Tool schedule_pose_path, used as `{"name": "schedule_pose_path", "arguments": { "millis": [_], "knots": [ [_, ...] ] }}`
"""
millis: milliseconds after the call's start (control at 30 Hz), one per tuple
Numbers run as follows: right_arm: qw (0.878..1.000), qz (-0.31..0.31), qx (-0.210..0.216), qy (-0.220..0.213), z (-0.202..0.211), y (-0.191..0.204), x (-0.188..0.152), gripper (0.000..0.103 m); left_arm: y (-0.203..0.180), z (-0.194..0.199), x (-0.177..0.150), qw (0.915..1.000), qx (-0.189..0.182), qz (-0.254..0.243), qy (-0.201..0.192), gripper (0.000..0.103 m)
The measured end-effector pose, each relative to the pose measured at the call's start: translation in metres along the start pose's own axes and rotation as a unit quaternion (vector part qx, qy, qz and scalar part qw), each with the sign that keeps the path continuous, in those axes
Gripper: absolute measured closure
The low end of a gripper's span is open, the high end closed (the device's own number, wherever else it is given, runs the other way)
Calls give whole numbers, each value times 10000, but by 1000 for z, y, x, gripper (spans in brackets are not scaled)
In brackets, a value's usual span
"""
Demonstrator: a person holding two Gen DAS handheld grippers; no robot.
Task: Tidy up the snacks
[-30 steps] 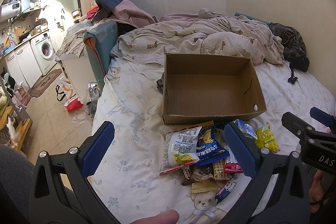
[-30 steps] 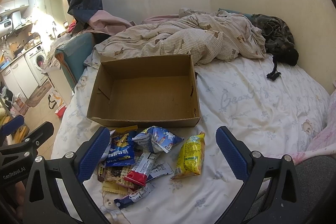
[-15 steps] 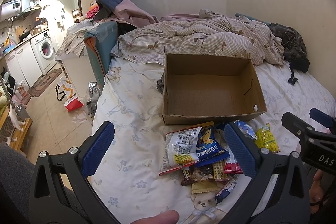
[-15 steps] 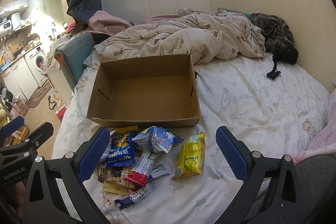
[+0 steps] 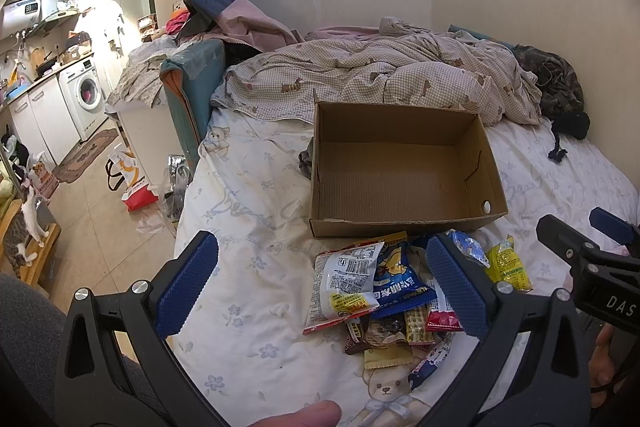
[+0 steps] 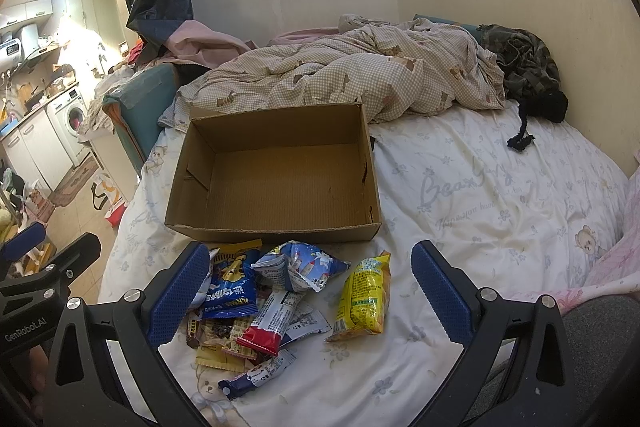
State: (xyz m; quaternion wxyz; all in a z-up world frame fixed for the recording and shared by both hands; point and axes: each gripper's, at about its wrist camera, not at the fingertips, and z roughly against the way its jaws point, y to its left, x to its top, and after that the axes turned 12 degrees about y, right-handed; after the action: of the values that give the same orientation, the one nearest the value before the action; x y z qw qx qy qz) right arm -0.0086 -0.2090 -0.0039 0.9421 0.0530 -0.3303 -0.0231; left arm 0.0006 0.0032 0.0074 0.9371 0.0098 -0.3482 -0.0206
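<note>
An open, empty cardboard box [image 5: 400, 171] [image 6: 280, 183] rests on the bed. Just in front of it lies a heap of snack packets: a white bag [image 5: 346, 283], a blue bag [image 5: 396, 277] [image 6: 230, 285], a crumpled blue-and-white bag [image 6: 298, 267], a yellow bag [image 6: 366, 293] [image 5: 508, 267], a red-ended bar [image 6: 272, 321] and several small wrapped sweets [image 6: 218, 337]. My left gripper [image 5: 320, 291] hovers open over the heap's left side, nothing between its fingers. My right gripper [image 6: 306, 295] hovers open above the heap, also holding nothing.
A rumpled checked duvet [image 6: 352, 67] and dark clothing [image 6: 524, 63] lie behind the box. The bed's left edge drops to a floor with bags [image 5: 132, 183] and a washing machine [image 5: 86, 95]. White printed sheet [image 6: 480, 195] stretches to the box's right.
</note>
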Motion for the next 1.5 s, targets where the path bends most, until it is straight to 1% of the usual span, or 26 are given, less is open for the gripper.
{"name": "schedule_pose_path", "arguments": {
  "millis": [567, 1100, 1367, 1500],
  "knots": [
    [10000, -66, 20, 40, -4, -4, -1, 0, 0, 0, 0, 10000, 7, 5, 1, 0],
    [9999, -91, 43, 55, -6, -5, -1, 0, 3, -4, -2, 9999, 15, 77, 92, 0],
    [9989, -392, 140, 199, -9, -14, 1, 0, 8, -10, -2, 9996, 60, 175, 228, 0],
    [9965, -669, 372, 341, -10, -27, 5, 0, 16, -13, 6, 9989, 96, 295, 364, 0]
  ]
}}
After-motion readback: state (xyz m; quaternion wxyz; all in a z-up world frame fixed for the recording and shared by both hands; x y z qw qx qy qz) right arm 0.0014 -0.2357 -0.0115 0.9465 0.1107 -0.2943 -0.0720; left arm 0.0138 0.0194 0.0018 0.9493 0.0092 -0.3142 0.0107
